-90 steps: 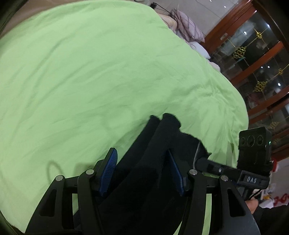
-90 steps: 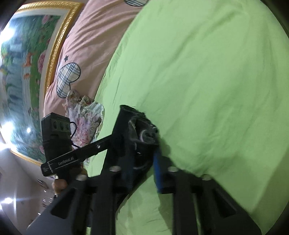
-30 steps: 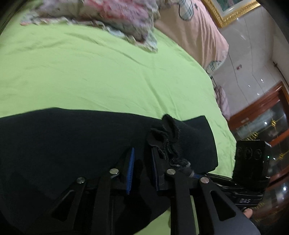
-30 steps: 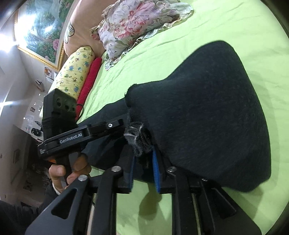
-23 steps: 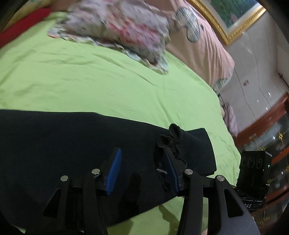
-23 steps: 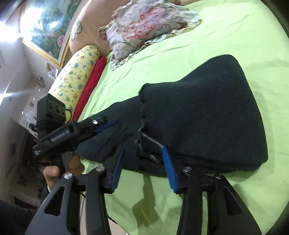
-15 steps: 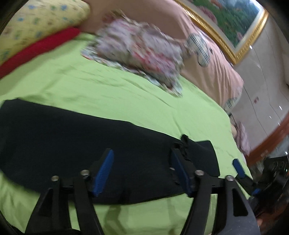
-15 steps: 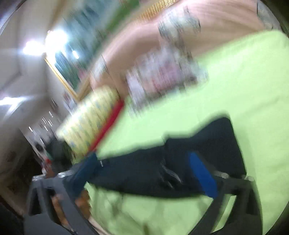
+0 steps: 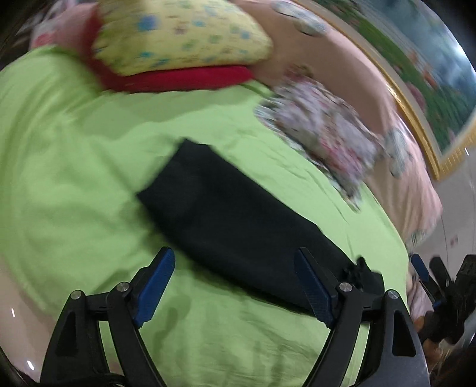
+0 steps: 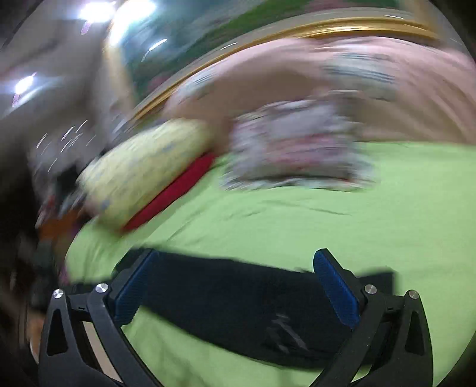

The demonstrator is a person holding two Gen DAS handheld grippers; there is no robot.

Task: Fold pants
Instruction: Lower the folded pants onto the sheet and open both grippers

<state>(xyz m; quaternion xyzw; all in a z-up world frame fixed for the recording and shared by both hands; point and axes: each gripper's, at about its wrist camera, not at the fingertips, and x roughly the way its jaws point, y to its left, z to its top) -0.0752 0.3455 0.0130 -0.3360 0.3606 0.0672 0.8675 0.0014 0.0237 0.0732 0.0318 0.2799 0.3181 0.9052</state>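
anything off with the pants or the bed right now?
Nothing stands out. The black pants lie as one long flat strip on the green sheet, clear of the pillows. Both views are motion-blurred, so fine wrinkles can't be judged.

Black pants (image 9: 238,226); lime-green sheet (image 9: 74,166); yellow dotted pillow (image 9: 178,35)

You get even, soft indoor light on the green bedspread (image 9: 74,178), with white glare from ceiling lamps (image 10: 119,12) at the right wrist view's upper left. Motion blur smears both views, worst on the floral pillow (image 10: 297,148). Fisheye bending darkens every corner.
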